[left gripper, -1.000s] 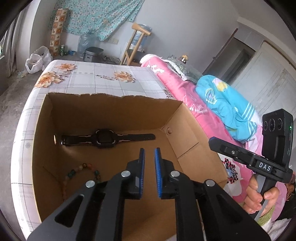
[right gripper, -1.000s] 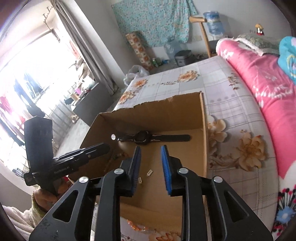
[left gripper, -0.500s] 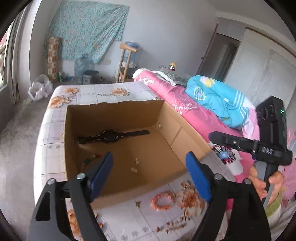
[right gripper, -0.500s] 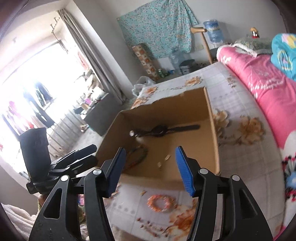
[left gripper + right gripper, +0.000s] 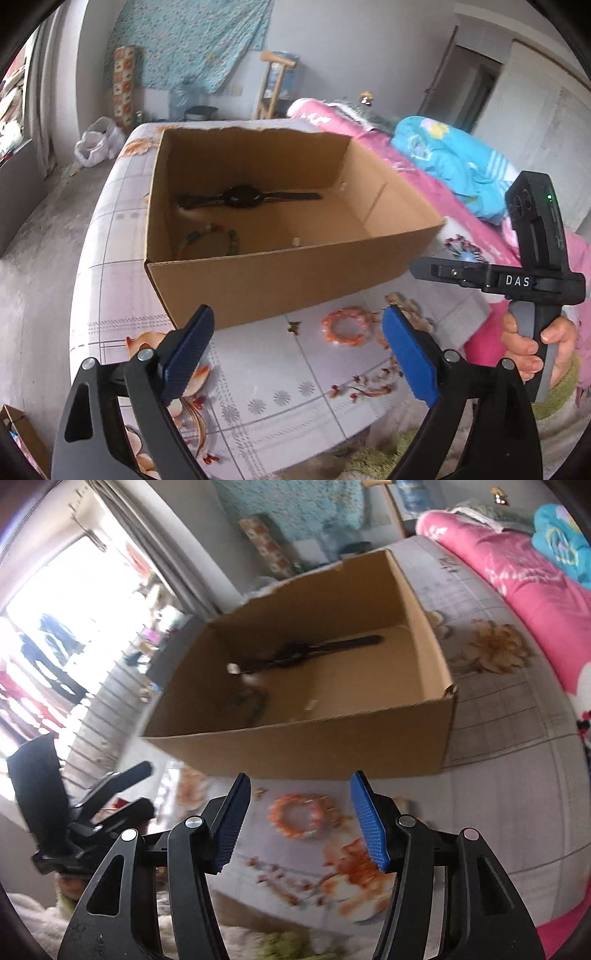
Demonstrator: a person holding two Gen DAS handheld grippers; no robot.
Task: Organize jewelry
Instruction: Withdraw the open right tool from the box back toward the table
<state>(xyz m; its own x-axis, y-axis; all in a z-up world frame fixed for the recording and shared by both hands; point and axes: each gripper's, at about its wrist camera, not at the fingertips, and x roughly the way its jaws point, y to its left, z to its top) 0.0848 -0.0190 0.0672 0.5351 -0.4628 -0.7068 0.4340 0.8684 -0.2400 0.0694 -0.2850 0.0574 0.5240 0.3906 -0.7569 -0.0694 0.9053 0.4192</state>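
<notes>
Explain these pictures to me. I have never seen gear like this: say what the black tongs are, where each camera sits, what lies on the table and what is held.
There is no robot here. A person holds a two-finger tool in each hand, with a camera on each looking along its fingers.

One picture is from the left gripper, the other from the right gripper. Each also shows the other tool off to one side.

On the flowered tablecloth stands an open cardboard box holding a black watch and a beaded bracelet. An orange bracelet lies in front of the box.

Both grippers stand open and hold nothing; the left jaws have just been opening.
</notes>
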